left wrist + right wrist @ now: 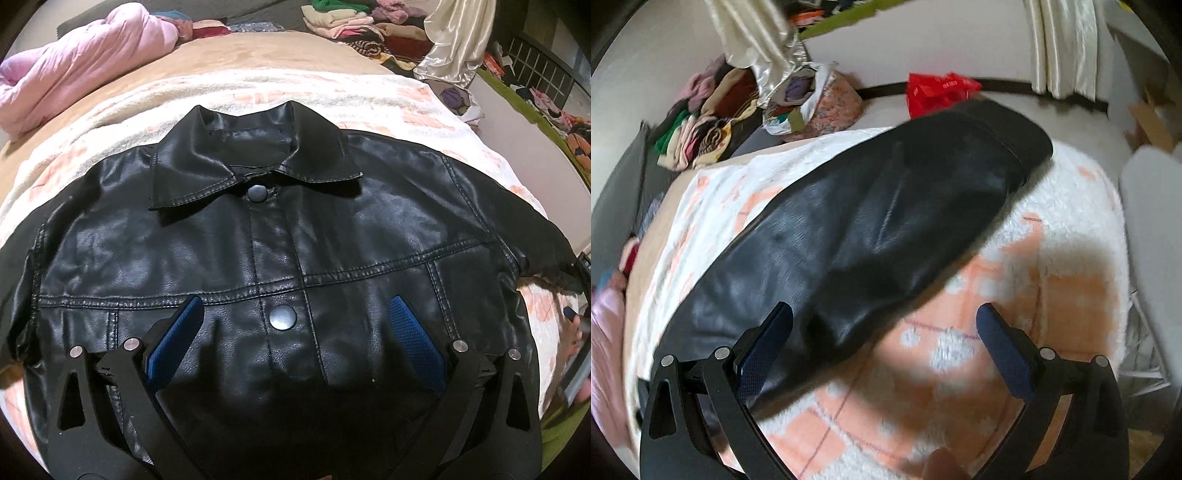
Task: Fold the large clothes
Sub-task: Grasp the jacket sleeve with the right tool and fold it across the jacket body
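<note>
White-and-peach fleece blanket (960,350) beneath; black leather jacket (280,236) flat ahead of left gripper (295,314), sleeve (886,206) between right gripper (884,321) fingers; both wide, empty.

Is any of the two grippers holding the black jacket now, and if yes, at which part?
Nothing is held. The left gripper is open over the black jacket's front, and the right gripper is open over its sleeve.

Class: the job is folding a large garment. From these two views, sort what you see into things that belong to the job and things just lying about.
Belongs to the job:
black leather jacket
its sleeve
left gripper
right gripper
fleece blanket it lies on

Just lying about:
pink quilt
stacked clothes
red plastic bag
cream curtain
</note>
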`<action>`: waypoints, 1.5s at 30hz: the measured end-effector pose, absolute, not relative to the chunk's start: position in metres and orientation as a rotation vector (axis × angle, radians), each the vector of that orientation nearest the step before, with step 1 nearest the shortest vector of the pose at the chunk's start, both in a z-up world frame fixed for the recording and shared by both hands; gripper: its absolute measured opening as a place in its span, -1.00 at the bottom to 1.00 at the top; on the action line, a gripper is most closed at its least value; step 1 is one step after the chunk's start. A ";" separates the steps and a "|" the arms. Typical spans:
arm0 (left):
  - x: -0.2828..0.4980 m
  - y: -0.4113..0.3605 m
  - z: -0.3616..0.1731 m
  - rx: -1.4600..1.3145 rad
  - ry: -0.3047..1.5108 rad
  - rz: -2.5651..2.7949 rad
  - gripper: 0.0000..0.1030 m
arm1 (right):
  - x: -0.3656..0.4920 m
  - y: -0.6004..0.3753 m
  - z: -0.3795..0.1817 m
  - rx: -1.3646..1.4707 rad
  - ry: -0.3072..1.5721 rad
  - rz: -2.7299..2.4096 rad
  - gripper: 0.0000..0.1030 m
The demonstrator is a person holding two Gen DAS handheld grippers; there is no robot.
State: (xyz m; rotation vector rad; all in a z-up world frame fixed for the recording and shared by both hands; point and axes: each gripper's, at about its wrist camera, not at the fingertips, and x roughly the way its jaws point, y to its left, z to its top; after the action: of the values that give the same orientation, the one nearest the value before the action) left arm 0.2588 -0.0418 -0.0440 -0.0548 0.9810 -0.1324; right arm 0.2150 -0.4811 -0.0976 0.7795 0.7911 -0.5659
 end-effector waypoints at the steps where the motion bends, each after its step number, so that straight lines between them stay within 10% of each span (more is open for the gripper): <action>1: 0.260 -0.042 -0.045 -0.053 0.982 -0.133 0.82 | 0.216 -0.485 -0.098 0.795 0.790 -0.568 0.92; 10: 0.256 -0.044 -0.040 -0.058 0.972 -0.167 0.82 | 0.234 -0.536 -0.103 1.036 0.666 -0.541 0.76; 15: 0.253 -0.045 -0.034 -0.065 0.963 -0.185 0.82 | 0.239 -0.555 -0.105 1.097 0.610 -0.478 -0.49; 19: 0.251 -0.043 -0.026 -0.069 0.944 -0.188 0.82 | 0.234 -0.556 -0.098 1.120 0.541 -0.417 -0.71; 45: 0.244 -0.027 0.007 -0.042 0.839 -0.117 0.82 | 0.237 -0.331 0.026 0.350 0.354 0.306 -0.80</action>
State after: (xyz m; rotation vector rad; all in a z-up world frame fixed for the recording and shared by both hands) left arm 0.2437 -0.0273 0.0068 -0.0416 0.8386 -0.1172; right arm 0.2367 -0.3313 0.0262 0.3505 0.3537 0.3055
